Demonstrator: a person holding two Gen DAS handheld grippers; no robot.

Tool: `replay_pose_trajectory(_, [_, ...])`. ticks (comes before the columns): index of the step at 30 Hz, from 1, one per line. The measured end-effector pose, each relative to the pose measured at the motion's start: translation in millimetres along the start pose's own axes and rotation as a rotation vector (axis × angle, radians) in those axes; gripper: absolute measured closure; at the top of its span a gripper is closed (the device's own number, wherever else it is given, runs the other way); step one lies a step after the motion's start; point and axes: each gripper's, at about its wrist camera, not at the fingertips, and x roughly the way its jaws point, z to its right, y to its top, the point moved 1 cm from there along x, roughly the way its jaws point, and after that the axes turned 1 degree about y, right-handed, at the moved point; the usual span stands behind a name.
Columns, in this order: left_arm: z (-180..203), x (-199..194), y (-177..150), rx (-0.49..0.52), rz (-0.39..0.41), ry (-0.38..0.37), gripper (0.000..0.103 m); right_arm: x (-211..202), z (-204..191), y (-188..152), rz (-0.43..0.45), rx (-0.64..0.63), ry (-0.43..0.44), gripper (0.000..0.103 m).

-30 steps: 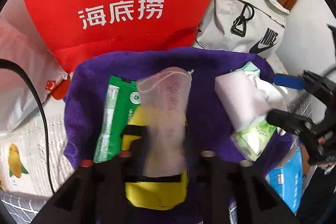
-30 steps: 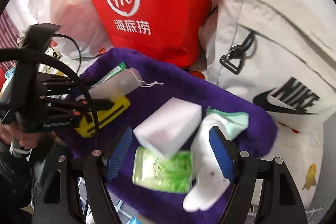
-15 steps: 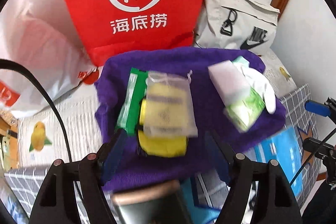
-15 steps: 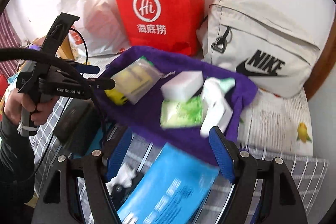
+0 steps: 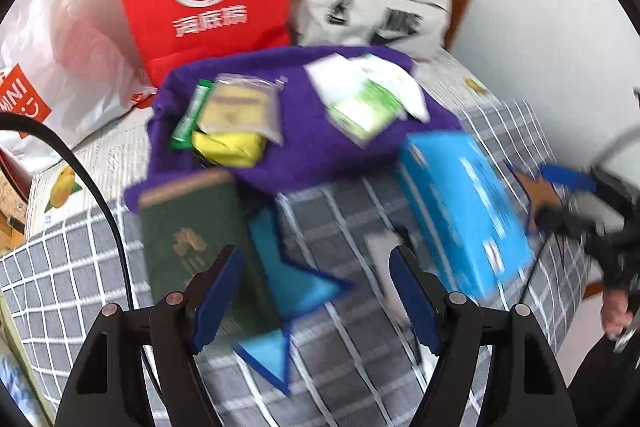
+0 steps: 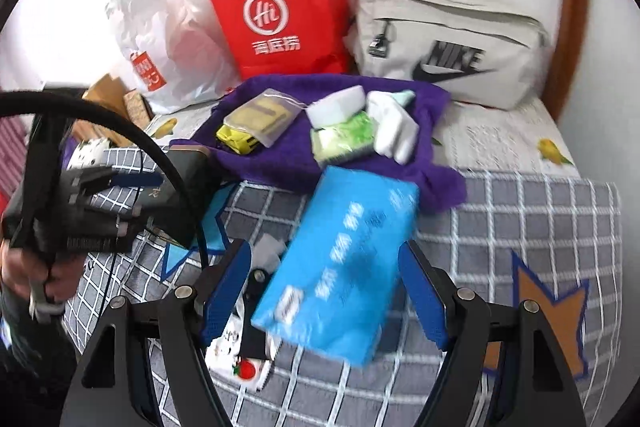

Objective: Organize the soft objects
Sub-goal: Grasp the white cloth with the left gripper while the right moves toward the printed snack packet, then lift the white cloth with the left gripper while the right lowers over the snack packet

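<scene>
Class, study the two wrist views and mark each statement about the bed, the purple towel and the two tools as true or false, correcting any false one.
1. The white sponge block lies on the purple towel. True.
2. The right tool is shut on the blue pack. False: it is open, with the blue pack lying on the checked cover between its fingers, apparently untouched.
3. The red paper bag stands behind the purple towel. True.
4. The left tool grips the yellow item. False: it is open and empty, and the yellow item lies on the towel under a clear pouch.
5. The Nike bag is black. False: it is off-white with a black logo.
</scene>
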Motion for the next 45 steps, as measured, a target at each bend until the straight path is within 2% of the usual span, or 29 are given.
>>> replay_pose_trajectory(2, [17, -7, -18, 0.019, -0.004, -0.018, 0.029, -11, 6, -12, 0.022, 0.038, -0.002, 0.027])
replay_pose_trajectory(5, [36, -14, -43, 0.015, -0.004, -0.152, 0.028, -24, 17, -29, 0.046, 0.08, -0.008, 0.027])
replay_pose_trajectory(9, [53, -5, -63, 0.042, -0.009, -0.068, 0.028, -34, 27, -48, 0.058, 0.122, -0.033, 0.027])
replay_pose_trajectory(15, [57, 16, -59, -0.005, -0.002, -0.013, 0.031, -43, 27, -70, 0.07, 0.135, -0.012, 0.027])
replay_pose_trajectory(17, [64, 25, -56, 0.028, -0.016, 0.029, 0.045, -44, 26, -76, 0.074, 0.135, -0.009, 0.027])
replay_pose_trajectory(21, [75, 37, -53, 0.092, -0.035, 0.058, 0.051, -43, 26, -81, 0.071, 0.13, -0.008, 0.027])
replay_pose_trajectory(24, [74, 44, -53, 0.121, -0.036, 0.107, 0.066, -43, 28, -83, 0.072, 0.124, -0.015, 0.027])
replay_pose_trajectory(25, [73, 44, -54, 0.119, -0.035, 0.1, 0.073, -43, 28, -84, 0.071, 0.123, -0.017, 0.027])
replay_pose_trajectory(34, [75, 56, -47, 0.133, -0.057, 0.052, 0.071, -34, 31, -89, 0.055, 0.14, -0.013, 0.027])
replay_pose_trajectory(36, [75, 61, -47, 0.129, -0.053, 0.043, 0.078, -32, 29, -91, 0.045, 0.137, -0.015, 0.027])
replay_pose_trajectory(37, [75, 61, -47, 0.127, -0.044, 0.029, 0.084, -32, 29, -92, 0.044, 0.137, -0.017, 0.027])
replay_pose_trajectory(45, [68, 37, -49, 0.106, 0.008, 0.005, 0.085, -37, 20, -92, 0.05, 0.121, -0.018, 0.027])
